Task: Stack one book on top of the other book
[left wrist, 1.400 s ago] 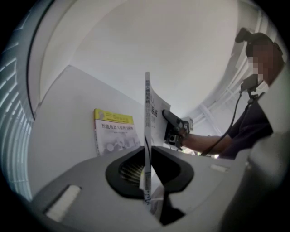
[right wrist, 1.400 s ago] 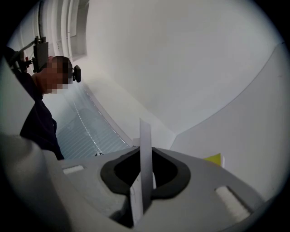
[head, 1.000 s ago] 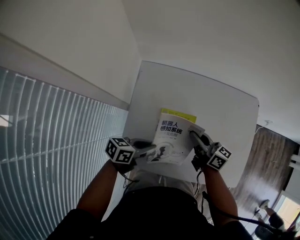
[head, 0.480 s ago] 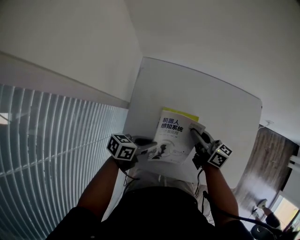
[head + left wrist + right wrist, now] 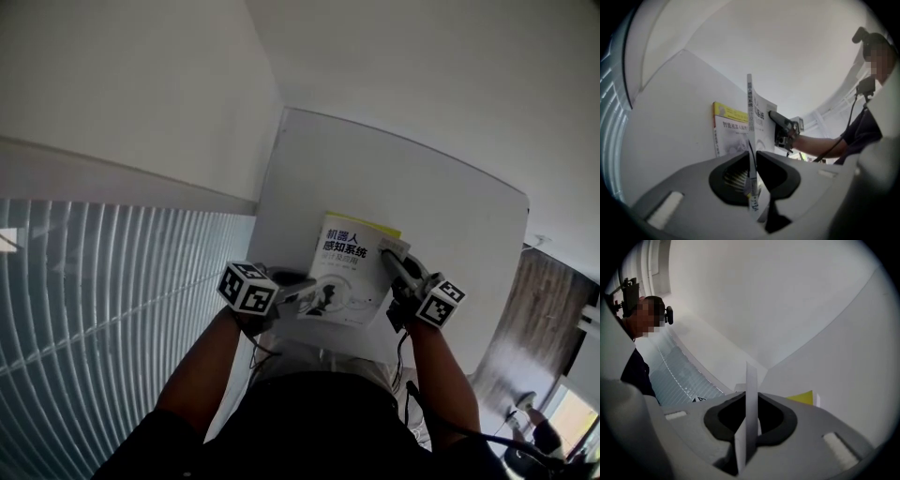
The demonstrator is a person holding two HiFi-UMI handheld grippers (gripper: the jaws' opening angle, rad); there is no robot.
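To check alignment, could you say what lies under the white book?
A yellow book; in the head view only its far edge shows, the white book covers the rest.

A white rectangular table (image 5: 450,206) meets plain white walls (image 5: 141,84); pale slatted blinds (image 5: 94,281) left, dark wooden floor (image 5: 525,309) right.

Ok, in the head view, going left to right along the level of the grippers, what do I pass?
window blinds → left gripper → white book → right gripper → wooden floor
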